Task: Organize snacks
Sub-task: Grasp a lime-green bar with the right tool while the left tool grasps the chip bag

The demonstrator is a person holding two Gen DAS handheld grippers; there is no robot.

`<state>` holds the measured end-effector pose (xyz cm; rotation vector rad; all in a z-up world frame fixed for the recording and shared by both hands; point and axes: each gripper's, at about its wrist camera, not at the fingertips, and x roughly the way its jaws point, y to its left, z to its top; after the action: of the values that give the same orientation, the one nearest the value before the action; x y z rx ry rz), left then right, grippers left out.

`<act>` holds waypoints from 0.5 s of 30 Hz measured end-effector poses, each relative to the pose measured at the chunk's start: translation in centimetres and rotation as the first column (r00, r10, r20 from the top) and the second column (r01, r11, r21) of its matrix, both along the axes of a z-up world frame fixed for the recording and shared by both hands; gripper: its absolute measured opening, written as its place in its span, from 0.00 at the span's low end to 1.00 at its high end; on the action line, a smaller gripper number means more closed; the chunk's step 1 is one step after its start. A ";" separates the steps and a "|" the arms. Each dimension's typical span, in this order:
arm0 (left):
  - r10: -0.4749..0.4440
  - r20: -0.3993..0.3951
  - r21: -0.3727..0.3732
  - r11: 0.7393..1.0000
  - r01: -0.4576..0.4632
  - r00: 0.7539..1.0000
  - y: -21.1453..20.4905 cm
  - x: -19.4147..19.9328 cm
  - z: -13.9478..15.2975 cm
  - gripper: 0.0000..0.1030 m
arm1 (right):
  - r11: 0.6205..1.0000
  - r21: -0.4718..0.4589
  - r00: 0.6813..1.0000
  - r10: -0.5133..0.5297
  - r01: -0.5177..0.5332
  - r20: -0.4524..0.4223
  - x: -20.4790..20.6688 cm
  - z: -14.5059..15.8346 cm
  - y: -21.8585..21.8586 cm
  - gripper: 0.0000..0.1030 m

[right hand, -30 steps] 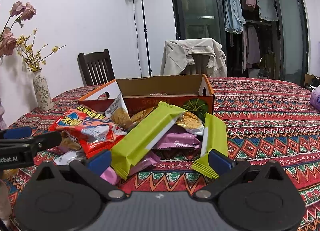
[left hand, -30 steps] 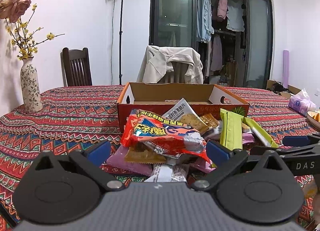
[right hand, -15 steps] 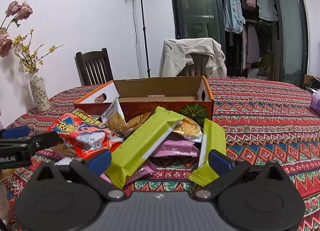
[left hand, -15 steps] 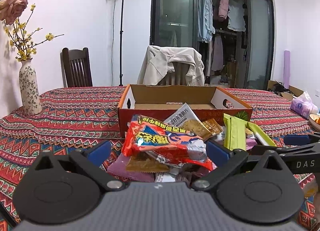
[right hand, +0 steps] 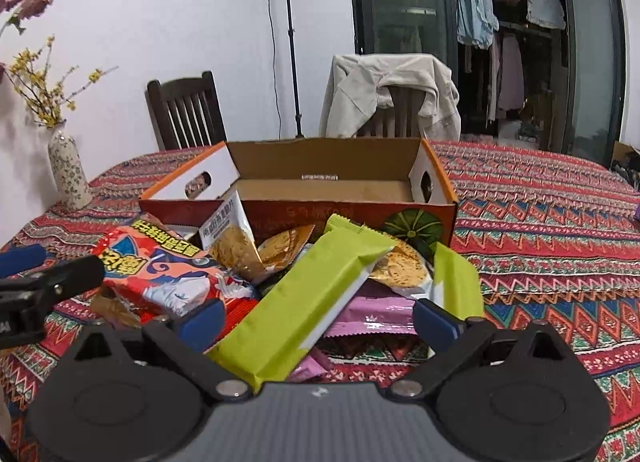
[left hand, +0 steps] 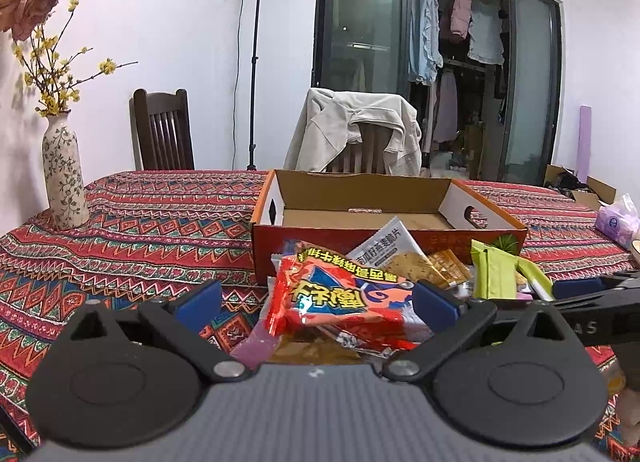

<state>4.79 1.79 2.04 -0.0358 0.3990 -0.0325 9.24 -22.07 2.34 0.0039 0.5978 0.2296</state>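
A pile of snack packets lies on the patterned tablecloth in front of an open cardboard box [left hand: 360, 218] [right hand: 336, 190], whose inside looks empty. A red packet [left hand: 340, 298] [right hand: 168, 266] tops the pile's left side. A long green bar [right hand: 316, 298] and a second green packet [right hand: 456, 278] lie on its right, over purple packets [right hand: 372, 312]; both also show in the left wrist view [left hand: 496, 274]. My left gripper [left hand: 316, 300] is open, its fingers either side of the red packet. My right gripper [right hand: 316, 316] is open around the long green bar's near end.
A flower vase [left hand: 64, 178] stands at the table's left. Two chairs [left hand: 164, 130] stand behind the table, one draped with a jacket [left hand: 352, 130]. A tissue pack [left hand: 616, 218] lies at the right. A lamp stand [left hand: 252, 62] is by the wall.
Both grippers have risen and tipped slightly, so the box interior shows more. The snack pile sits lower in both views. Nothing was grasped.
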 end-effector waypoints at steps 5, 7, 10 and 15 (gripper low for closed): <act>0.013 -0.022 -0.005 1.000 -0.014 1.000 0.3 0.6 -0.3 1.00 | 1.000 0.009 0.998 -0.018 0.019 -0.054 2.0 -0.6 1.0 0.80; 0.017 -0.029 -0.007 1.000 -0.018 0.999 0.4 0.8 -0.3 1.00 | 1.000 0.005 0.997 -0.021 0.021 -0.068 2.4 -0.9 1.5 0.75; 0.022 -0.039 -0.003 1.000 -0.022 0.999 0.4 1.0 -0.3 1.00 | 0.999 -0.031 0.997 0.008 -0.011 -0.078 2.5 -1.4 2.3 0.68; 0.017 -0.053 0.004 1.000 -0.017 0.998 0.0 1.3 -0.2 1.00 | 0.997 -0.061 0.997 0.036 -0.040 -0.063 1.8 -1.1 1.5 0.50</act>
<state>6.05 1.83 1.83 -0.0362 0.4518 -0.0141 11.01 -20.55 1.21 -0.0608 0.6673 0.2483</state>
